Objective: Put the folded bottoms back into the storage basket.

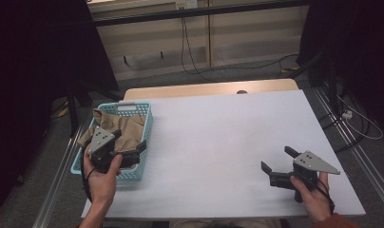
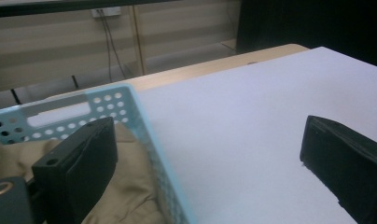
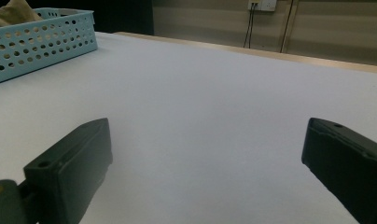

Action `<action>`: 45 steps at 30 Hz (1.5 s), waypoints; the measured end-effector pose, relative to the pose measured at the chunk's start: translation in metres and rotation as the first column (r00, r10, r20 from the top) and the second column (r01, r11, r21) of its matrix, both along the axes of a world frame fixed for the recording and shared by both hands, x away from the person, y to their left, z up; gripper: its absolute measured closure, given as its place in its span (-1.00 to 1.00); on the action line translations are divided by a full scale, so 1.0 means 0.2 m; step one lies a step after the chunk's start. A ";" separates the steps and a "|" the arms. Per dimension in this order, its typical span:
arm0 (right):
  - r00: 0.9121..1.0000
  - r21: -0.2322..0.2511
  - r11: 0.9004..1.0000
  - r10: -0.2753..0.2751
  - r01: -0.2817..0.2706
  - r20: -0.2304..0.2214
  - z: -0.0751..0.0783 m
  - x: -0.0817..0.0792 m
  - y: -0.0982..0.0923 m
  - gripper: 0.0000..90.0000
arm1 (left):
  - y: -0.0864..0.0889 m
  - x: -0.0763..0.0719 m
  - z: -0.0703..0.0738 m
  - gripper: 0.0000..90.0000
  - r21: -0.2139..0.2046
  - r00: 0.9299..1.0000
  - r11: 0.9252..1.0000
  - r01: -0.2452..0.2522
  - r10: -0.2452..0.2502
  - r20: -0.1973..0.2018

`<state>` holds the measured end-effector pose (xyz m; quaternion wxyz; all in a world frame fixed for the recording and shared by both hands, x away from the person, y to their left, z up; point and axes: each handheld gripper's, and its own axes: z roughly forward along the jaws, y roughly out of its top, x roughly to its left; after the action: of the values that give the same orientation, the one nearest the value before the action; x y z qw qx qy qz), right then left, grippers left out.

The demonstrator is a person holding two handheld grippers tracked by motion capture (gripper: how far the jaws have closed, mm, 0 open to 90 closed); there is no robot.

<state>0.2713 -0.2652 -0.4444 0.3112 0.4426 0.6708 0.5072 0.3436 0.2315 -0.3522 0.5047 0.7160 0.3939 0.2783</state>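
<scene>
A white table (image 1: 218, 142) is being viewed from above, with a light blue perforated basket (image 1: 145, 137) sitting at its left edge. A crumpled tan cloth (image 1: 121, 126) is being held inside the basket, bunched up above its rim.

The left gripper (image 1: 128, 152) is being held by the left hand (image 1: 102, 173) over the near end of the basket. In the left gripper view, its jaws are being held wide apart and straddling the basket's right wall (image 2: 154, 149): one jaw is over the cloth (image 2: 126, 191), the other over bare table (image 2: 242, 121). Nothing is being gripped.

The right gripper (image 1: 278, 164) is being held by the right hand (image 1: 311, 190) near the table's front right, well apart from the basket. Its jaws are also being held wide open, over bare table (image 3: 210, 107), with the basket (image 3: 37, 44) seen far off.
</scene>
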 end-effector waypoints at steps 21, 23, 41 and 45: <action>1.000 0.002 1.000 -0.020 0.020 0.004 0.00 -0.03 -0.03 -0.96 | -0.30 0.00 -0.12 -0.90 -0.009 0.988 0.989 0.148 -0.148 -0.051; 1.000 0.003 1.000 -0.023 0.023 0.002 0.00 -0.04 -0.03 -0.96 | -0.32 -0.01 -0.14 -0.90 0.004 0.988 0.989 0.148 -0.148 -0.035; 0.999 0.009 0.999 -0.048 0.048 0.005 0.00 -0.08 -0.06 -0.96 | -0.32 -0.07 -0.29 -0.88 0.013 0.982 0.985 0.169 -0.167 -0.093; 0.999 0.010 0.999 -0.050 0.050 0.003 0.00 -0.09 -0.06 -0.96 | -0.32 -0.07 -0.31 -0.88 0.006 0.982 0.987 0.163 -0.162 -0.092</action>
<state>0.2540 -0.2772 -0.4446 0.3226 0.4599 0.6567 0.5032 0.3302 0.1668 -0.4145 0.5025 0.7611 0.3548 0.2057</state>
